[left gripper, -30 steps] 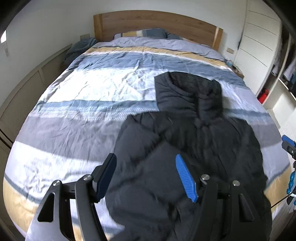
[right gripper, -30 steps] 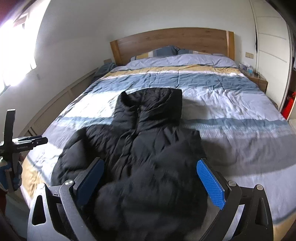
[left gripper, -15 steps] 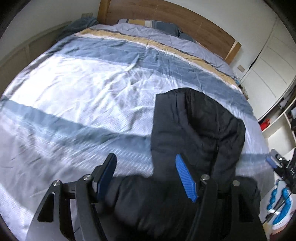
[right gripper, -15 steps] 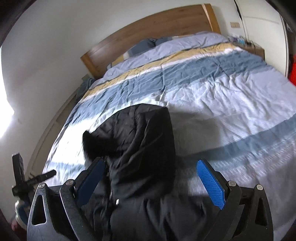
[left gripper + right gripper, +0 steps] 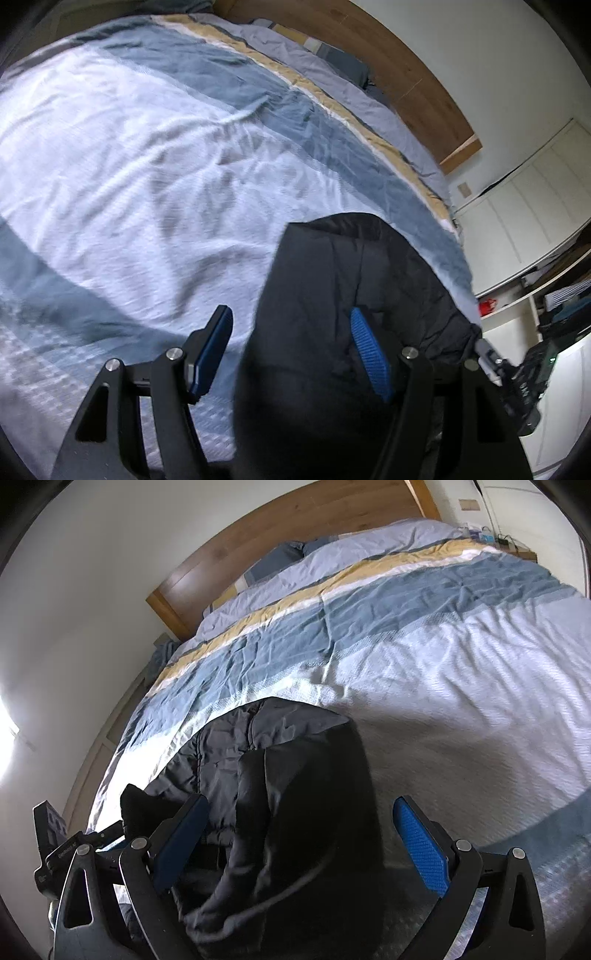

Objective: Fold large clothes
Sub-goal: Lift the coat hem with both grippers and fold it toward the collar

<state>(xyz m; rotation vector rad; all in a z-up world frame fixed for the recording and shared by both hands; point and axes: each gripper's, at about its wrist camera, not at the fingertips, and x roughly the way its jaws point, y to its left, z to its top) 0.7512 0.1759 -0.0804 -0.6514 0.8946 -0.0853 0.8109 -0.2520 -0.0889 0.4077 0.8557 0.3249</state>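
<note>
A black puffer jacket (image 5: pixel 354 280) lies on the striped bed cover, its hood end toward the headboard. It also shows in the right wrist view (image 5: pixel 295 775). My left gripper (image 5: pixel 291 350) is open, low over the hood's left edge, with the fabric between its blue pads. My right gripper (image 5: pixel 303 845) is open and low over the hood, its right pad over the bed cover. Each gripper shows at the edge of the other's view. The jacket's body and sleeves are hidden below the frames.
The bed cover (image 5: pixel 147 177) has blue, white, grey and yellow stripes. A wooden headboard (image 5: pixel 295 524) and pillows (image 5: pixel 280 554) stand at the far end. White wardrobe doors (image 5: pixel 524 206) and open shelves (image 5: pixel 554 295) are to the right. A bedside table (image 5: pixel 517 550) is far right.
Both grippers have moved forward along the jacket from its lower body up to the hood and dropped lower. Both stay open.
</note>
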